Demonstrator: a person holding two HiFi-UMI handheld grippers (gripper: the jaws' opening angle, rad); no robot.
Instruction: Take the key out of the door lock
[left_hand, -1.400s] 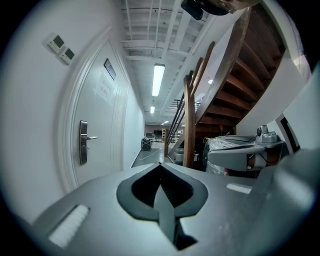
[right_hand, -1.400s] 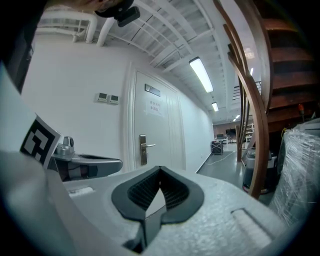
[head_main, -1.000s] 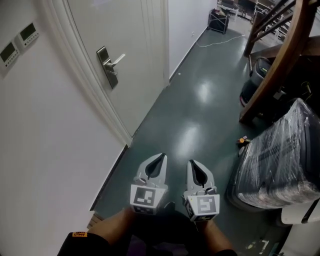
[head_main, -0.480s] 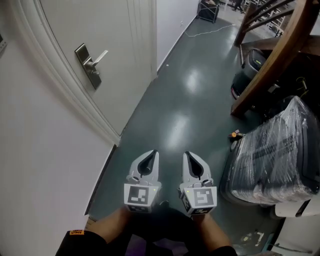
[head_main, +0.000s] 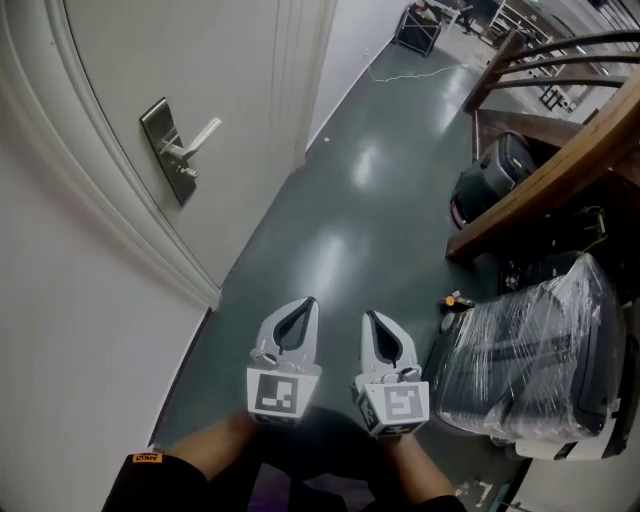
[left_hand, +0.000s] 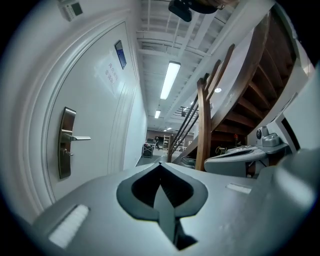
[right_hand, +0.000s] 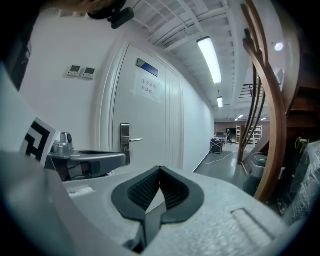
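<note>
I counted one white panelled door (head_main: 240, 90), one brushed-metal lock plate (head_main: 165, 155), one silver lever handle (head_main: 200, 135), two grey plastic grippers, the left gripper (head_main: 307, 301) and the right gripper (head_main: 371, 315), and one film-wrapped bundle (head_main: 530, 350).

A door lock (head_main: 162, 150) is seen as a tall, narrow plate of brushed metal, mounted upright on a white door (head_main: 240, 90). A silver lever handle (head_main: 198, 136) is set level on the plate. Just below the lever, a small stub (head_main: 186, 172) projects from the plate; whether it is the key cannot be made out.
</note>
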